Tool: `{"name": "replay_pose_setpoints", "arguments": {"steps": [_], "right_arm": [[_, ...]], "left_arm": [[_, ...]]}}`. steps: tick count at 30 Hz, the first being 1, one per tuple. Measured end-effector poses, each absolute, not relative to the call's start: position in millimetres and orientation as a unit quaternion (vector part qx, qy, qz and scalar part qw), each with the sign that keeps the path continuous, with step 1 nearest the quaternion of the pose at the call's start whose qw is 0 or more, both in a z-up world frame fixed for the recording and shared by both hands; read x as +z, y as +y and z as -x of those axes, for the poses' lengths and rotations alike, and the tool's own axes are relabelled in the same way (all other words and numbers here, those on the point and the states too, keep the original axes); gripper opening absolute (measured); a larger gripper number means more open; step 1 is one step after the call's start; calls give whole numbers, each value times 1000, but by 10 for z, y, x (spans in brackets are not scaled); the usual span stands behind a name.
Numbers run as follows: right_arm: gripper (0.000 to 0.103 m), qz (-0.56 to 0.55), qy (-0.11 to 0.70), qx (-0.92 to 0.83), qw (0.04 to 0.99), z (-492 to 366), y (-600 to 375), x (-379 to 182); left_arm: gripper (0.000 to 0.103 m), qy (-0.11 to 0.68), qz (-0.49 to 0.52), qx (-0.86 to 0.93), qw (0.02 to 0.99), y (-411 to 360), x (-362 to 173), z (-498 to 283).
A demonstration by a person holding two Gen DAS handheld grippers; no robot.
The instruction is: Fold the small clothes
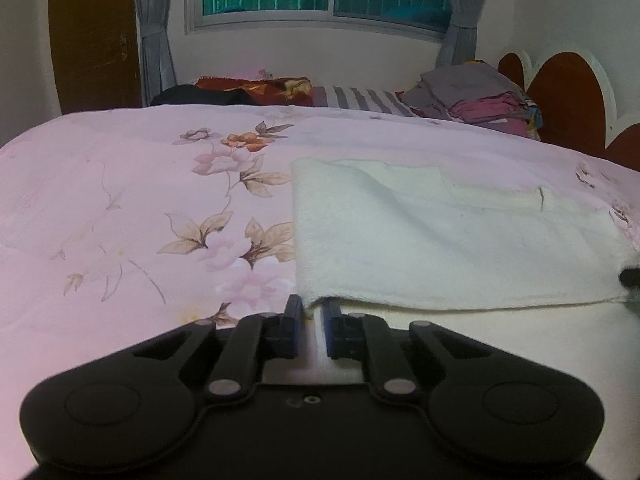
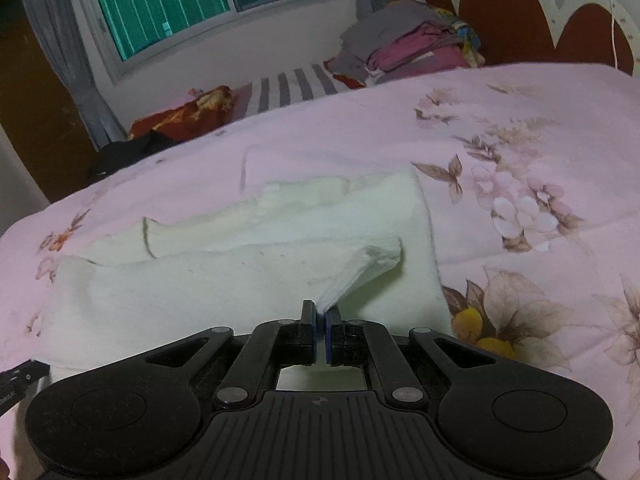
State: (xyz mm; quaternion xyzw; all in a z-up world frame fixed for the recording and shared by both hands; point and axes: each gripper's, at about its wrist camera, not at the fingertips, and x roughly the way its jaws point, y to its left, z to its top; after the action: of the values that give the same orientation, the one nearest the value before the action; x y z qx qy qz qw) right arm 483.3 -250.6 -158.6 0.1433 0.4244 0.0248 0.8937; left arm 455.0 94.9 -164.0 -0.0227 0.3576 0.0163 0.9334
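Observation:
A cream-white small cloth (image 1: 448, 236) lies on the pink floral bedspread (image 1: 120, 200), partly folded over itself. My left gripper (image 1: 312, 308) is nearly shut, its jaws pinching the cloth's near left corner. In the right wrist view the cloth (image 2: 224, 280) spreads left of centre. My right gripper (image 2: 320, 314) is shut on the cloth's near right corner, which is lifted and bunched into a peak above the flat layer. The other gripper's black tip (image 2: 24, 372) shows at the left edge.
A stack of folded grey and pink clothes (image 1: 480, 96) sits at the far right near the brown headboard (image 1: 568, 96). A striped cloth (image 1: 360, 98), a red patterned fabric (image 1: 260, 86) and a black item (image 1: 188, 94) lie along the far edge under the window.

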Motion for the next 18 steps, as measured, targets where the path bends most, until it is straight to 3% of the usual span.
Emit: {"name": "replay_pose_setpoints", "arguments": {"steps": [7, 10, 11, 14, 18], "right_arm": [[3, -160, 433, 4, 887, -4758, -2690, -1580], [5, -140, 433, -12, 891, -4708, -2700, -1553], [11, -126, 426, -28, 896, -4672, -2709, -1515], [61, -120, 395, -50, 910, -4579, -2781, -1406], [61, -106, 383, -29, 917, -4660, -2711, -1311]], "left_arm": [[11, 371, 25, 10, 928, 987, -1614, -4589], [21, 380, 27, 3, 925, 1029, -1574, -4571], [24, 381, 26, 1, 924, 1045, -1552, -4551], [26, 372, 25, -6, 928, 1072, -1444, -4479], [27, 367, 40, -14, 929, 1040, -1338, -4576]]}}
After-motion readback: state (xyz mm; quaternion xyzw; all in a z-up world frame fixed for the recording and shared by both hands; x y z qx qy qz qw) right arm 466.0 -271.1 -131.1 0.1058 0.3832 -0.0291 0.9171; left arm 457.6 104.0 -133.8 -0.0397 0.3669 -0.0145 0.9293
